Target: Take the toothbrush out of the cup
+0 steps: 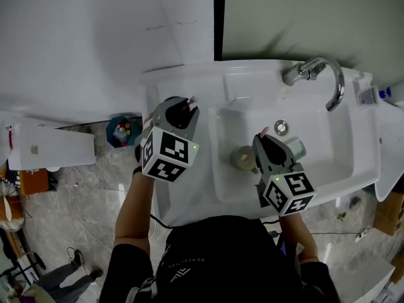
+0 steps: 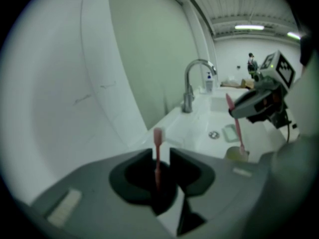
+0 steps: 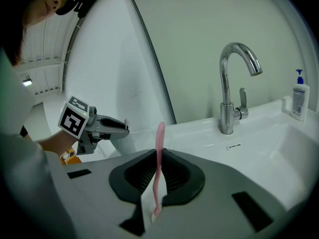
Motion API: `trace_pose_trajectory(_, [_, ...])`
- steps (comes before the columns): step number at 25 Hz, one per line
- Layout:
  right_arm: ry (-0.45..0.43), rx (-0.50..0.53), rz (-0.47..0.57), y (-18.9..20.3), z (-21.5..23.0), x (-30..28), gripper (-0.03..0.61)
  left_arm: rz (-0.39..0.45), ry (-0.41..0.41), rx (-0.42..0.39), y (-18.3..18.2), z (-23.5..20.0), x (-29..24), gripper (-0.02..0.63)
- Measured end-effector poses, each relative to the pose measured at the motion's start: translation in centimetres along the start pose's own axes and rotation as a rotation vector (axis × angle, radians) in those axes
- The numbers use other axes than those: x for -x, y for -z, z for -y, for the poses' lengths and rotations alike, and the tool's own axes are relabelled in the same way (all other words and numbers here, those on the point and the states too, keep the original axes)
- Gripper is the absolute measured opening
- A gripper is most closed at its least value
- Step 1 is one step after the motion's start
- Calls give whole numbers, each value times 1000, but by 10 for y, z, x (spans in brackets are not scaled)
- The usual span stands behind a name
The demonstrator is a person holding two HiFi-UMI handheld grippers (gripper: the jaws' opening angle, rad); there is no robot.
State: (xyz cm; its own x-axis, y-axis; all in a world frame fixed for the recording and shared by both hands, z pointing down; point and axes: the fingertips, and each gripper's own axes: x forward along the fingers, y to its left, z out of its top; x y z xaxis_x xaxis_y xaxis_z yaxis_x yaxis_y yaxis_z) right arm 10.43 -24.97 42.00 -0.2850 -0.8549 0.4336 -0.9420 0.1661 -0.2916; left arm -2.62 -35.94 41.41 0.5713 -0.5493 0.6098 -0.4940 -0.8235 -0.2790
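Note:
Two pink toothbrushes are in play. My right gripper (image 1: 265, 137) (image 3: 159, 153) is shut on one toothbrush (image 3: 159, 173) over the basin. In the left gripper view that brush (image 2: 238, 128) hangs with its lower end at the beige cup (image 2: 237, 153). The cup (image 1: 242, 158) stands in the sink basin just left of the right gripper. My left gripper (image 1: 180, 106) (image 2: 162, 156) is over the sink's left ledge. The second toothbrush (image 2: 157, 148) runs between its jaws, with a gap showing on the brush's right side. The jaws are open.
The white sink (image 1: 189, 188) has a chrome faucet (image 1: 328, 74) at the back right and a drain (image 1: 281, 127) behind the right gripper. A soap bottle (image 3: 298, 96) stands on the far ledge. A wall rises directly behind the left ledge.

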Motion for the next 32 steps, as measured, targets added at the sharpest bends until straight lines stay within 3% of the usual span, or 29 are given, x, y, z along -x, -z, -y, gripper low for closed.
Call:
trace_pose_trajectory(11, [5, -5, -3, 3, 3, 1, 29, 15, -9, -26, -1, 1, 3, 26])
trace_pose_trajectory(19, [-1, 10, 9, -1, -2, 3, 29, 43, -22, -12, -1, -2, 10, 23])
trace_pose_trajectory(32, [-39, 51, 48, -15, -13, 15, 28, 166, -157, 14, -27, -18, 55, 22])
